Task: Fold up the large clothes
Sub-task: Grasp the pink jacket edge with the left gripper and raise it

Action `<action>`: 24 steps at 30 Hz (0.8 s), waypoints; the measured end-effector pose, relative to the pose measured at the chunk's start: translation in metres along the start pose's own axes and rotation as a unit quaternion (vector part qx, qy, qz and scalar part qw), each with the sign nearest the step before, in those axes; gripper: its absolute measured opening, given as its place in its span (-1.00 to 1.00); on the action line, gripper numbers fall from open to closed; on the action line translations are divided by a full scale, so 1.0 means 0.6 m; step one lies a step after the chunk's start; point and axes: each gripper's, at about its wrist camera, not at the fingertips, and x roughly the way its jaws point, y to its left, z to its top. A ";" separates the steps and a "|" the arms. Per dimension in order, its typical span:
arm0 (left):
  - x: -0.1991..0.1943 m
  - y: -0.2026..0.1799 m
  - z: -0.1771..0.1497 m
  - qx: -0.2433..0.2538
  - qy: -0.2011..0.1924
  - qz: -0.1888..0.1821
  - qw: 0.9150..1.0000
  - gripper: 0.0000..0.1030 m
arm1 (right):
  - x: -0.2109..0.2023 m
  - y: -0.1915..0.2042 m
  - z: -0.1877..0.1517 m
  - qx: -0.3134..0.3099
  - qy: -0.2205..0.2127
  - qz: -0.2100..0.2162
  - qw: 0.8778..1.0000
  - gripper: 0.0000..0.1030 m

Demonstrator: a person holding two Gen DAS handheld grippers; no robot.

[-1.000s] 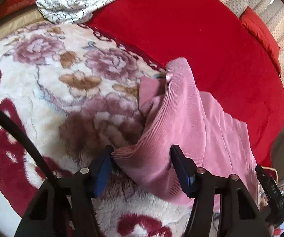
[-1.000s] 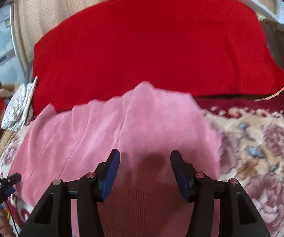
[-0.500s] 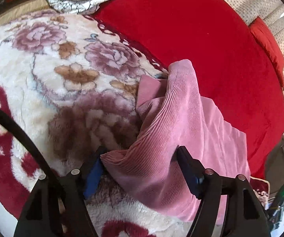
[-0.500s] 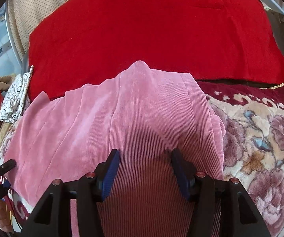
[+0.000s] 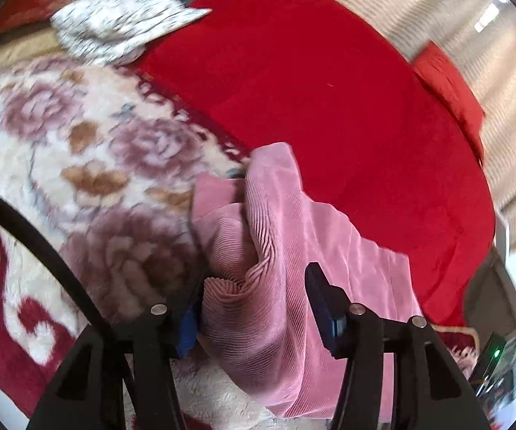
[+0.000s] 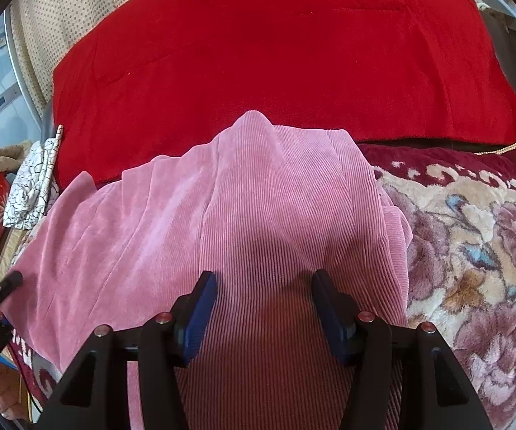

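So the pink corduroy garment (image 5: 283, 286) lies bunched on the floral blanket (image 5: 78, 165), its length running off toward the right gripper (image 6: 263, 308). The left gripper (image 5: 254, 308) has its fingers wide around a bunched corner, probably not pinching yet; the right one's are wide too, right over the cloth.

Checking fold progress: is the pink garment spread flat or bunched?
Bunched, not flat. The pink garment humps into a raised ridge, its corduroy edge crumpled between the open left gripper jaws on the floral blanket.
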 end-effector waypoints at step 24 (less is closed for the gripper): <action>0.037 0.020 -0.029 -0.022 0.037 0.070 0.997 0.15 | -0.049 -0.037 0.012 0.056 -0.054 0.030 0.997 0.12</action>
